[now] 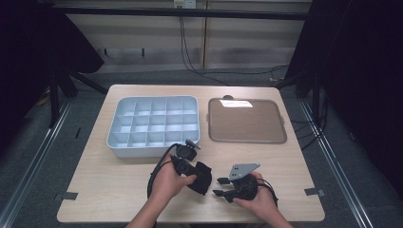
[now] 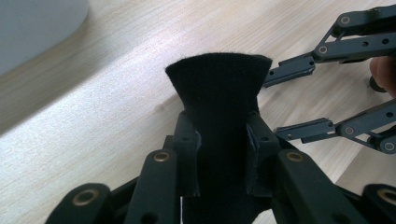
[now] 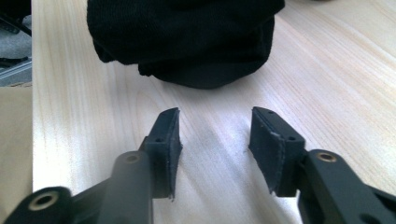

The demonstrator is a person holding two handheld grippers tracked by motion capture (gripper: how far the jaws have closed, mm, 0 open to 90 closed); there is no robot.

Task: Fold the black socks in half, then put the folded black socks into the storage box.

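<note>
A piece of black cloth (image 1: 205, 179) lies bunched on the wooden table (image 1: 114, 190) near the front edge. My left gripper (image 1: 195, 172) is shut on it. In the left gripper view the cloth (image 2: 219, 79) stands up between the pads (image 2: 192, 154) and fans out above them, with my left gripper (image 2: 222, 135) clamped on its narrow part. My right gripper (image 1: 217, 186) sits just right of the cloth, pointing at it, open with nothing between its fingers. In the right gripper view the right gripper (image 3: 215, 130) hovers over bare wood, short of the cloth (image 3: 187, 42). The right gripper (image 2: 275, 105) also shows beyond the cloth.
A white box (image 1: 157, 151) divided into several compartments stands behind the left hand. A flat brown tray (image 1: 247, 121) lies to its right. Bare wood runs along the table's front and left. Dark floor and metal rails surround the table.
</note>
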